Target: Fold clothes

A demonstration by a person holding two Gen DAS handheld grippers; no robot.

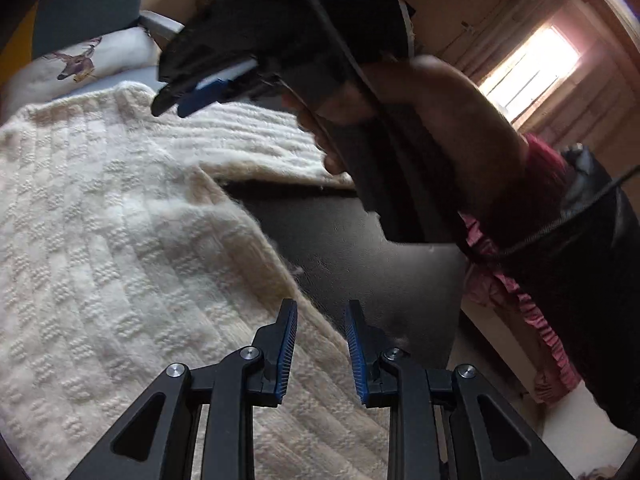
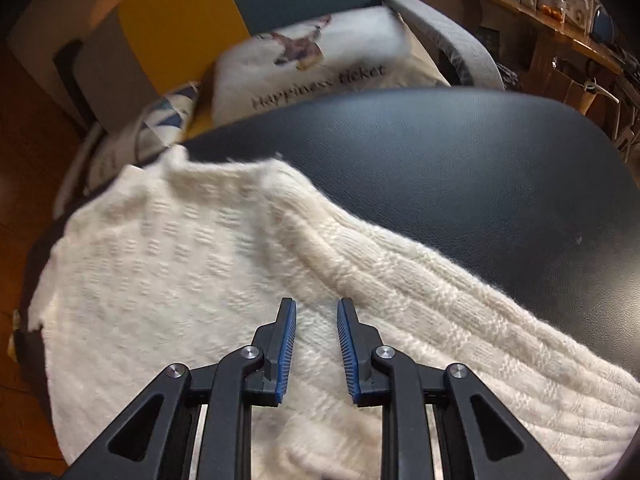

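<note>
A cream knitted sweater lies spread on a black leather surface. My left gripper is open and empty, just above the sweater's edge where it meets the black surface. In the left wrist view my right gripper hovers above the sweater's far part, held by a hand. In the right wrist view the sweater fills the lower left, with a sleeve running to the right. My right gripper is open and empty over the sweater where the sleeve joins the body.
A white cushion with a deer print lies on a grey chair beyond the black surface. A yellow panel stands behind. Shelves with clutter are at the far right. A bright window and pink ruffled fabric are to the right.
</note>
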